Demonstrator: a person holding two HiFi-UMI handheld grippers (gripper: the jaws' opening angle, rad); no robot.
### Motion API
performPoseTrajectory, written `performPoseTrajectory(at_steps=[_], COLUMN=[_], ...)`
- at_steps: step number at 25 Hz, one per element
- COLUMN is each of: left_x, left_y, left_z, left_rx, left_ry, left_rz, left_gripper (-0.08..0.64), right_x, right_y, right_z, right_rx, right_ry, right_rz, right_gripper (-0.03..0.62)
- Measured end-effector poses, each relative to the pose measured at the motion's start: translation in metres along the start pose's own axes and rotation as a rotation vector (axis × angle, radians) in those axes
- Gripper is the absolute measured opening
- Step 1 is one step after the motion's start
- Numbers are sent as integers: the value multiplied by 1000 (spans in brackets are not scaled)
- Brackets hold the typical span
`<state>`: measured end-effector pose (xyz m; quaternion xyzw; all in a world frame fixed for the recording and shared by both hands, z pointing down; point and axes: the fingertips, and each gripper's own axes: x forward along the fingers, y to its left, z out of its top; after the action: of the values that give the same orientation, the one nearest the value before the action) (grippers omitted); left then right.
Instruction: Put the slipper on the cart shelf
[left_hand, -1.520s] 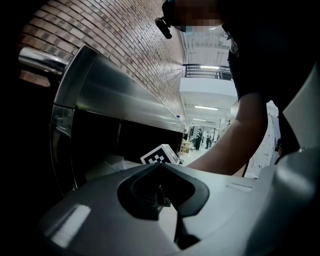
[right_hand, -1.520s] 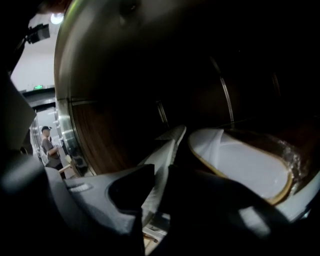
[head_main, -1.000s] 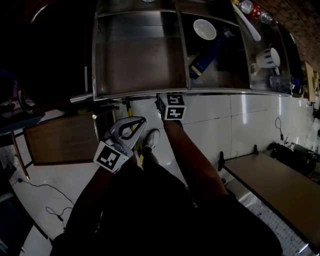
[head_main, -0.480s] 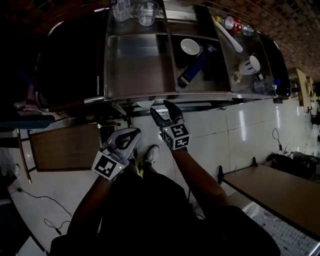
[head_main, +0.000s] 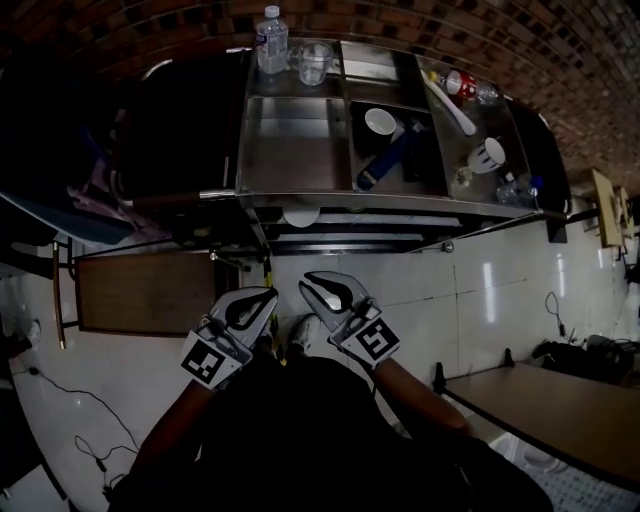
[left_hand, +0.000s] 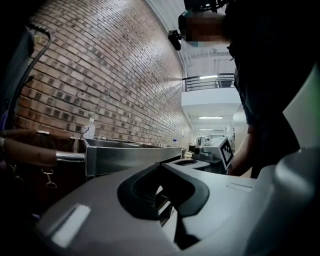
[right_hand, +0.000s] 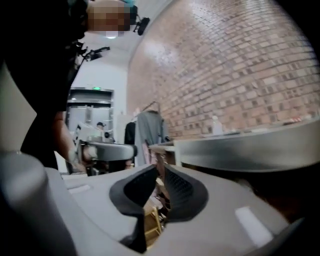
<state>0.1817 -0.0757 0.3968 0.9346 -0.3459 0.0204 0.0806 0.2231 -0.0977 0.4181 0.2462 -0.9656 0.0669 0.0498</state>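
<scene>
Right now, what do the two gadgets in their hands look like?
Left gripper and right gripper: pale grey plastic, curved jaws lined with black pads, each carrying a cube of black-and-white square markers. The right's jaws are closing, empty.

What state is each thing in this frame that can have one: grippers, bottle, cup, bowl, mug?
left gripper: shut, nothing held.
right gripper: jaws closing, narrow gap left, nothing between them.
water bottle: upright, capped.
glass cup: upright, looks empty.
white bowl: upright, empty.
white mug: upright.
</scene>
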Motion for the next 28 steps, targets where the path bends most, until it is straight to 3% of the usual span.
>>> performPoseTrajectory(at_steps=[4, 8, 20, 28], left_x=[-15, -30, -86, -176], left_y=[-9, -14, -2, 40], left_z=[8, 12, 14, 3], left_rx=[5, 9, 24, 15], left_ry=[-4, -3, -9, -21], left_rz=[46, 91, 141, 129], left_gripper=[2, 2, 2, 2], right_x=[-11, -7, 28, 96], right_y=[41, 58, 116, 180], right_z=[25, 26, 26, 18], right_rx=[-48, -33, -17, 11], right_ry=[-25, 10, 12, 48], right_rz=[109, 171, 255, 217], right_gripper=[0, 0, 2, 2])
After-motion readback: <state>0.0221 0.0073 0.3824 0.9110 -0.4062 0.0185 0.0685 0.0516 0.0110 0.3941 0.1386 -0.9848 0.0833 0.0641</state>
